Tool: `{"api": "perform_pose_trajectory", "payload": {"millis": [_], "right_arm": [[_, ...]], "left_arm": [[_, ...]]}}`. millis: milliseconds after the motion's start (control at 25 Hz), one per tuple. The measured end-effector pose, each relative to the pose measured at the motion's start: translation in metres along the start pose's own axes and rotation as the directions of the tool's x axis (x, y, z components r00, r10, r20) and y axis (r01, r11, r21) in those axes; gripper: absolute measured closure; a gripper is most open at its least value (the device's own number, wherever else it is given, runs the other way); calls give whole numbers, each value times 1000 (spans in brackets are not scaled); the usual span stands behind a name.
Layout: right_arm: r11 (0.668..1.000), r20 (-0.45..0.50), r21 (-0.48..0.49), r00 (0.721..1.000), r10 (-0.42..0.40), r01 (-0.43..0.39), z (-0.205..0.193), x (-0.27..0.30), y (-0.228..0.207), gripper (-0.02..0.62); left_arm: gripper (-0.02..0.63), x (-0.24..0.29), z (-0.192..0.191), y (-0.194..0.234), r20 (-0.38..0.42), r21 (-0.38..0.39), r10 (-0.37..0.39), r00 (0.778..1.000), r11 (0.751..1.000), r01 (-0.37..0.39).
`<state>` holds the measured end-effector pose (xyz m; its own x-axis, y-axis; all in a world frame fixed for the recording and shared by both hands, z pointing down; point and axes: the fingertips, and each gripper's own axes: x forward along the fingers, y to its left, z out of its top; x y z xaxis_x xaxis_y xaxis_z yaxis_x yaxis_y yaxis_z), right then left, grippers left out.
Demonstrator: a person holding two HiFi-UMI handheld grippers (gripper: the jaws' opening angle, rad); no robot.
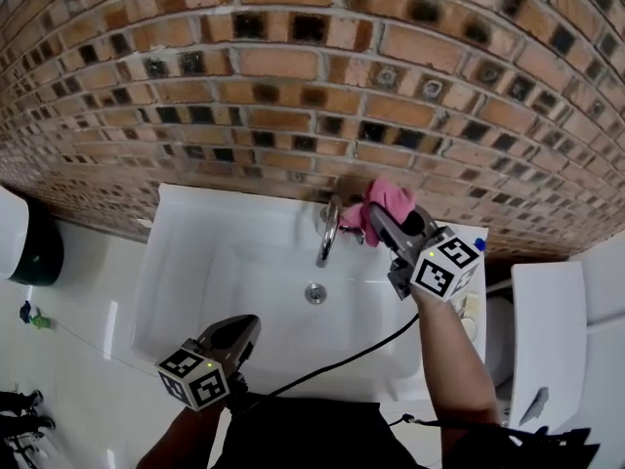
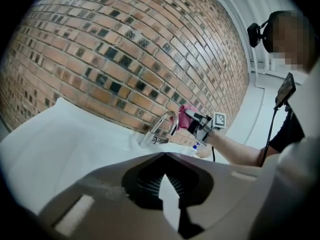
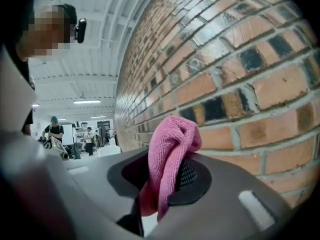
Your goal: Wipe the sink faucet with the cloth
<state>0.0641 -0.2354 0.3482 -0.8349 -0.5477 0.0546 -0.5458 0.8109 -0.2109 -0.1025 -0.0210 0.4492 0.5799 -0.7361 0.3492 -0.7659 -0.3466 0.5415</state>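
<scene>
While pinching the pink cloth (image 1: 389,198) tight in the right hand-held gripper (image 1: 376,213), holds it up by the brick wall (image 1: 195,86), just beside the faucet's (image 1: 329,231) arch over the white sink (image 1: 195,262). Holds the left hand-held gripper (image 1: 244,328) low over the sink's near edge, jaws together, empty.

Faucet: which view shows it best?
Left gripper view: the faucet shows its whole arch side-on. The head view foreshortens it from above; the right gripper view misses it, showing the gripped cloth.

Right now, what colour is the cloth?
The cloth is pink, clearest in the right gripper view.
</scene>
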Motion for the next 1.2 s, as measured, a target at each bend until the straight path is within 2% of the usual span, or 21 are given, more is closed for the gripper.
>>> {"api": "perform_pose_trajectory", "payload": {"millis": [200,360,600,760,1000,1200], "right_arm": [[1000,-118,26,993,-13,16,-44,37,-43,506],[998,-193,61,981,15,-3,-81,59,-54,506],[976,-146,199,983,115,-84,-91,82,-55,505],[960,-125,263,983,134,-97,-88,91,-58,506],[944,-105,306,981,161,-122,-71,97,-54,509],[933,-80,313,974,210,-175,-45,103,-37,509]], "left_arm": [[600,10,5,8,-2,-10,8,1000,1000,-8],[600,16,-1,16,-20,-39,30,999,999,-31],[600,29,-8,25,-53,-77,40,998,996,-44],[600,34,-4,38,-54,-91,58,997,994,-63],[600,39,-3,44,-43,-101,54,998,993,-58],[600,39,-4,40,-38,-108,36,999,993,-40]]}}
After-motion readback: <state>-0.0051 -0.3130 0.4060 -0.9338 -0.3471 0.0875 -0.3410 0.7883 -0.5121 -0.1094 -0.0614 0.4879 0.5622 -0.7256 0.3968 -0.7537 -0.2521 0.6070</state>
